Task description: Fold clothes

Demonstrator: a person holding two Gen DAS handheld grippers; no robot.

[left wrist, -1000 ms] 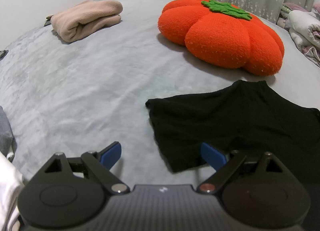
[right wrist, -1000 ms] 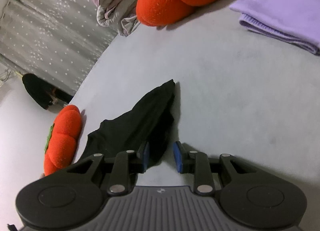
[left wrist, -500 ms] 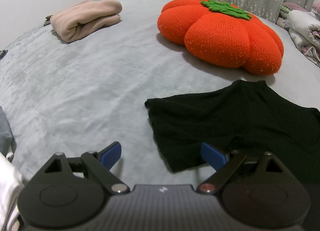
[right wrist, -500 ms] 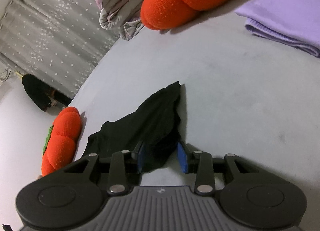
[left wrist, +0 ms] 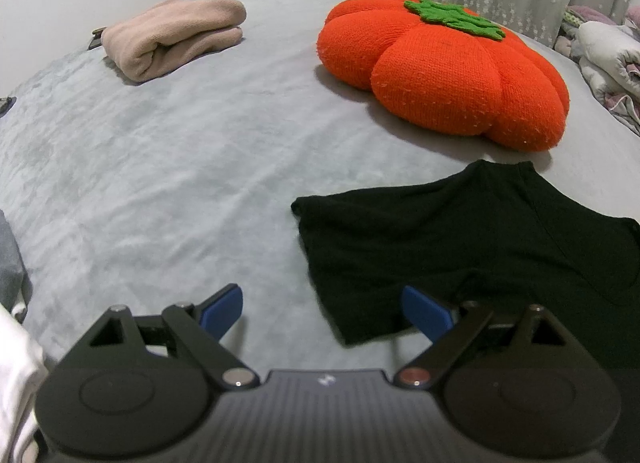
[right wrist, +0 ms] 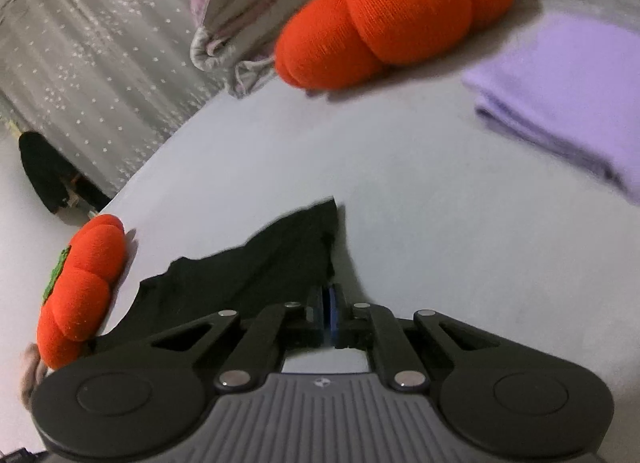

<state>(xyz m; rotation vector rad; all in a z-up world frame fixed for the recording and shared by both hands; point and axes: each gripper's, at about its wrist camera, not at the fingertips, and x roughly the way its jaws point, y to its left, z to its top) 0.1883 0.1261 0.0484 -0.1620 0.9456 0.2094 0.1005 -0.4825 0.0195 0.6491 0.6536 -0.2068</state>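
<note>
A black T-shirt [left wrist: 460,243] lies spread on the grey bed [left wrist: 160,167], with one short sleeve stretched toward the left. My left gripper [left wrist: 322,303] hovers low over that sleeve's near corner. It is open wide, its blue pads [left wrist: 222,307] on either side of the hem and not touching it. In the right wrist view the same black T-shirt [right wrist: 260,263] rises in a ridge toward my right gripper [right wrist: 326,311], which is shut on the shirt's edge, the blue pads pressed together on the cloth.
An orange pumpkin cushion [left wrist: 444,71] sits just beyond the shirt, and a second one [right wrist: 396,11] is at the far side. A folded pink garment [left wrist: 172,37] and a folded purple one [right wrist: 568,99] lie on the bed. A bundled duvet [left wrist: 608,59] and a curtain are behind.
The right gripper's jaws, apart around the shirt's edge before, have come together on it, and that gripper has rolled slightly. The left gripper and the sleeve look the same.
</note>
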